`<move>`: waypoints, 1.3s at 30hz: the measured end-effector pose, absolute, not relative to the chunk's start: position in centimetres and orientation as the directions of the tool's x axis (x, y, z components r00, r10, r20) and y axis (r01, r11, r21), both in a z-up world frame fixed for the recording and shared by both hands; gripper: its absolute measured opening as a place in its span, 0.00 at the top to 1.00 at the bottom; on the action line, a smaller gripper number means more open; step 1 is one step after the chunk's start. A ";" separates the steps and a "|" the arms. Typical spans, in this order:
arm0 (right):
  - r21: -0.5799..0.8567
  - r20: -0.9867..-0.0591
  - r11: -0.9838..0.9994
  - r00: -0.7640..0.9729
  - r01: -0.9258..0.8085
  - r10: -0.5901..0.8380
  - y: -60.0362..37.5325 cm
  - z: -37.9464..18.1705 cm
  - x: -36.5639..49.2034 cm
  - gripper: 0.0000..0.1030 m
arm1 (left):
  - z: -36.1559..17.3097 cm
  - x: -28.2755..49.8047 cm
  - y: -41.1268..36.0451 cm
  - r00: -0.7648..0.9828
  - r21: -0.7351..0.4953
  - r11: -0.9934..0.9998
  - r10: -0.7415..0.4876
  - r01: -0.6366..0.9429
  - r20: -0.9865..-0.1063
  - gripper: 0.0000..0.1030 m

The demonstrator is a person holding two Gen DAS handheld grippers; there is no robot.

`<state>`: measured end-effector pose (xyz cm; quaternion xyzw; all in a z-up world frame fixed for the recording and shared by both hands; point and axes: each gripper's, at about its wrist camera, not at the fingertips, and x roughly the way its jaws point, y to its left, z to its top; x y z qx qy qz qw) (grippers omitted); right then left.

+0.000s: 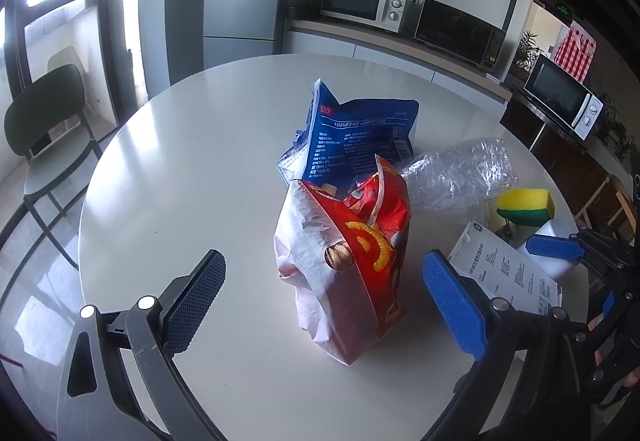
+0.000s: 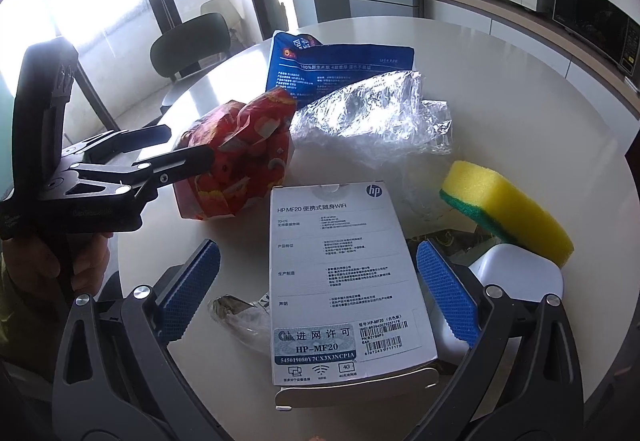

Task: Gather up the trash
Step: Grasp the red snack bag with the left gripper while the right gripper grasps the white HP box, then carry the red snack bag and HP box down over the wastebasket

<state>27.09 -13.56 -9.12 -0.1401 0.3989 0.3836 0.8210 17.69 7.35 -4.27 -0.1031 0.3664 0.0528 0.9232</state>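
A red snack bag (image 1: 348,261) stands upright on the round white table (image 1: 180,161), between the fingers of my left gripper (image 1: 324,297), which is open around it. Behind the snack bag lie a blue pouch (image 1: 356,137) and crumpled clear plastic (image 1: 456,173). In the right wrist view, my right gripper (image 2: 320,291) is open, its blue pads on either side of a white HP box (image 2: 340,261). The left gripper (image 2: 190,145) shows there straddling the red snack bag (image 2: 240,169). A crumpled wrapper (image 2: 240,313) pokes out from under the box.
A yellow-green sponge (image 2: 508,209) rests on a white container (image 2: 516,281) at the table's right edge. A dark chair (image 1: 48,121) stands beyond the table on the left. Microwaves (image 1: 360,1) sit on the back counter. A hand (image 2: 80,261) holds the left gripper.
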 end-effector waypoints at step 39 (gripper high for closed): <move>0.029 -0.747 0.653 0.418 -0.757 0.518 -13.3 -7.2 25.5 0.29 | -3.0 14.9 8.1 0.768 -0.294 0.946 -0.084 -0.139 -0.635 0.78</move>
